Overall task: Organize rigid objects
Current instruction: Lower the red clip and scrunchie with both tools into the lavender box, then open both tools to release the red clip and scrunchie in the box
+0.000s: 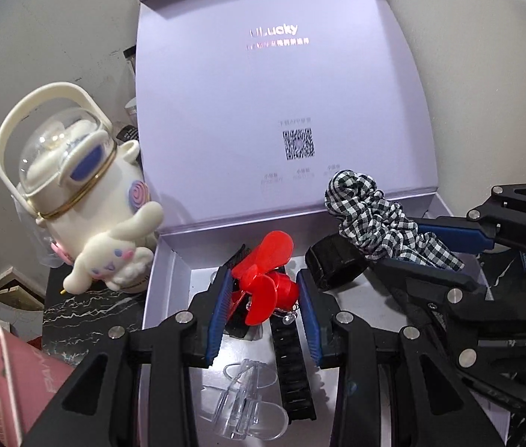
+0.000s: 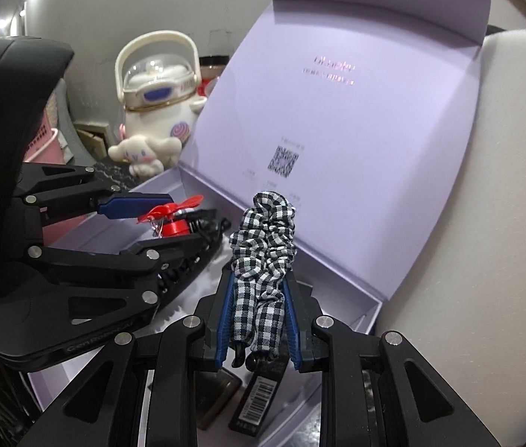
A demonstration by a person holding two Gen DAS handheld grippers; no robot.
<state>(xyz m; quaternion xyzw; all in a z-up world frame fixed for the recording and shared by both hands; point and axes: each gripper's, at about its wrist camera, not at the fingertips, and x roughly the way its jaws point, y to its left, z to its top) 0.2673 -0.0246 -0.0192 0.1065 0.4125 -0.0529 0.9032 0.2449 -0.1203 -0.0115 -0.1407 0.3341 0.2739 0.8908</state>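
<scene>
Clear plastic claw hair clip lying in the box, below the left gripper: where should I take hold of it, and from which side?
Grip the clear plastic claw clip across its narrow ribbed middle, coming from above. It lies flat on the floor of the lilac cardboard box, its rounded wings spread sideways, so only the middle would fit between the jaws.

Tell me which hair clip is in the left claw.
The red hair clip, gripped between the left claw pads. The clear clip and black clip lie loose in the box.

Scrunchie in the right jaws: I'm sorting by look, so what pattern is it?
Black-and-white gingham check fabric scrunchie, clearest in the right wrist view.
</scene>
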